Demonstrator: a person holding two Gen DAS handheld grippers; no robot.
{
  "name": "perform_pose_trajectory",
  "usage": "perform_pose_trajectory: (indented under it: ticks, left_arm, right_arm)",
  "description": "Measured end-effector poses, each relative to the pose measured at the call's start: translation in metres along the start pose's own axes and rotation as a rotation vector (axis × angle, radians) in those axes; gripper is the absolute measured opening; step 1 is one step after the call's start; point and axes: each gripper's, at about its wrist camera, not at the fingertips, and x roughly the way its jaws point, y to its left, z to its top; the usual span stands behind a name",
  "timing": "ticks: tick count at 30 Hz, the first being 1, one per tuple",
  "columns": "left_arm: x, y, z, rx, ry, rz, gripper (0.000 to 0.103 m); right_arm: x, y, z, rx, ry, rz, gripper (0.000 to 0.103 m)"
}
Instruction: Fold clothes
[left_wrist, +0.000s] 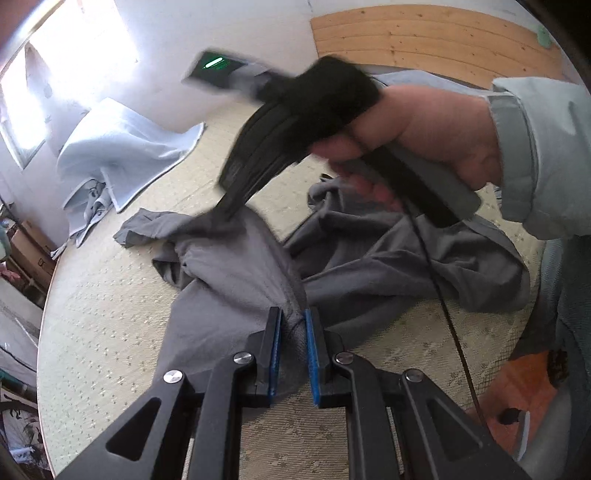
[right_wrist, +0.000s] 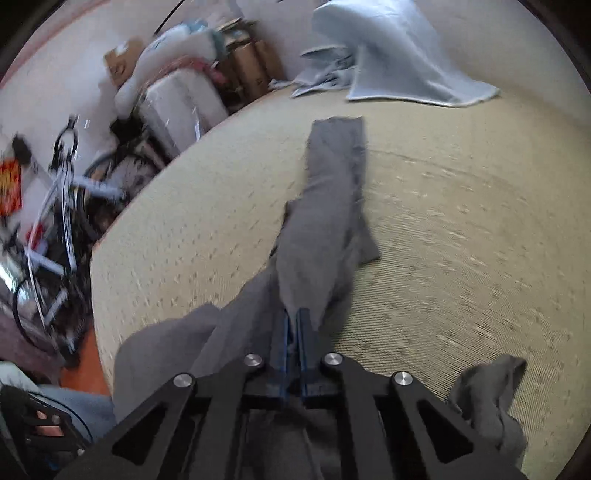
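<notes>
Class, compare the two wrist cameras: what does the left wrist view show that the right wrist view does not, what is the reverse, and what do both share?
Only the left wrist view: the person's right hand gripping its tool, a pale sleeve, a wooden board and a bright window; the left gripper is shut on a fold of the grey garment.

Only the right wrist view: a bicycle, boxes, and the right gripper shut on the garment, a narrow length of it stretched ahead.

Both: the grey garment, the pale blue blanket and the beige patterned surface.

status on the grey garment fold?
Left hand-held gripper clamped on grey garment. Right hand-held gripper clamped on it too. Garment bunched, unfolded. Nothing in the way.
</notes>
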Motion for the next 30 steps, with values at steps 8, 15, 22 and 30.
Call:
perform_pose_trajectory:
  ticks: [8, 15, 22, 30]
  left_arm:
    - [-0.038, 0.015, 0.005, -0.075, -0.15, 0.03, 0.011]
    - [-0.074, 0.021, -0.003, -0.109, -0.288, 0.031, 0.001]
    - [-0.044, 0.002, -0.014, -0.077, -0.154, -0.114, 0.001]
    - [-0.035, -0.055, -0.018, -0.009, -0.14, -0.175, 0.069]
  right_arm:
    - [-0.071, -0.033, -0.015, 0.151, -0.139, 0.01, 0.002]
    - [-0.136, -0.037, -0.092, 0.248, -0.154, -0.06, 0.002]
    - [-0.118, -0.044, -0.135, 0.248, -0.028, -0.092, 0.004]
    - [-0.114, -0.046, -0.13, 0.299, -0.049, 0.017, 0.006]
